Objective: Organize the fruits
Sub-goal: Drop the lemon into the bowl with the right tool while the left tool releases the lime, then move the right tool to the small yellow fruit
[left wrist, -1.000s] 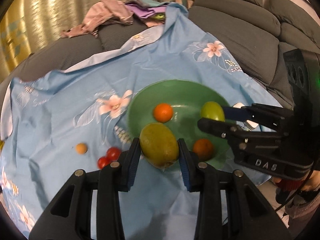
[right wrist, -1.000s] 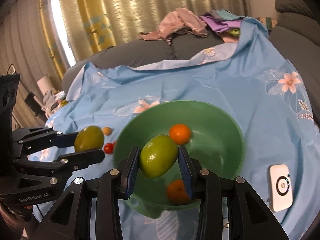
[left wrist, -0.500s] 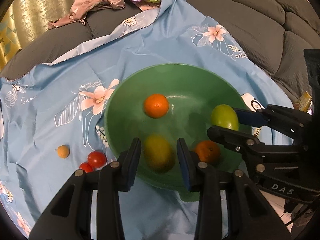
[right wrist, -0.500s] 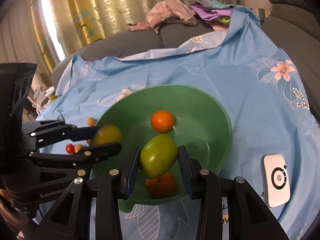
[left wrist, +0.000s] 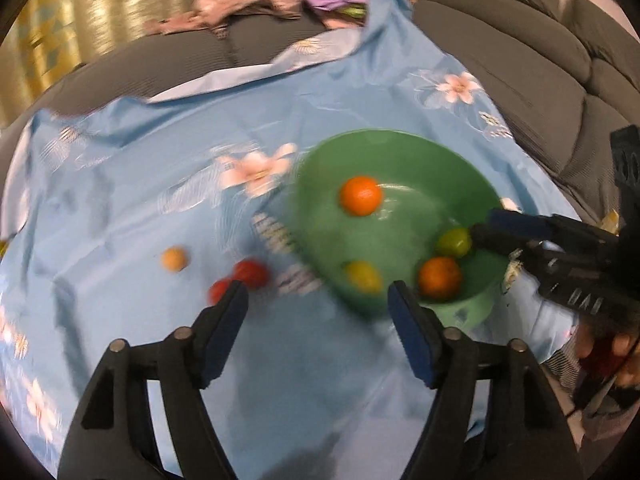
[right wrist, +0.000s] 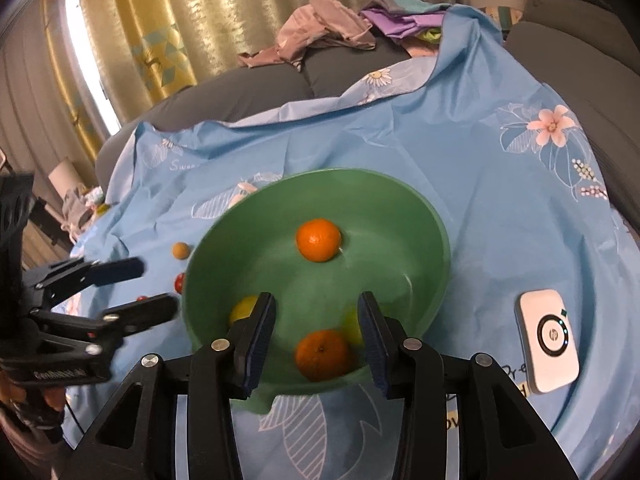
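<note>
A green bowl [left wrist: 404, 152] [right wrist: 424, 216] sits on a blue flowered cloth. It holds two oranges [left wrist: 360, 195] [left wrist: 439, 278], a yellow-green fruit [left wrist: 362, 276] and a green fruit [left wrist: 454, 241]. In the right wrist view the oranges [right wrist: 319, 239] [right wrist: 322, 354] show, with the yellow-green fruit [right wrist: 243, 308] and the green fruit [right wrist: 352, 326] partly behind the fingers. My left gripper [left wrist: 318, 304] is open and empty, left of the bowl. My right gripper [right wrist: 316, 320] is open and empty over the bowl's near rim. Two red tomatoes [left wrist: 251, 274] and a small orange fruit [left wrist: 174, 259] lie on the cloth.
A white HP device [right wrist: 550, 350] lies on the cloth right of the bowl. Crumpled clothes [right wrist: 332, 34] are piled on the grey sofa [left wrist: 520, 76] behind. Curtains [right wrist: 200, 20] hang at the back left.
Both grippers have opened and dropped their fruits into the bowl. The left gripper has pulled back and to the left of the bowl.
</note>
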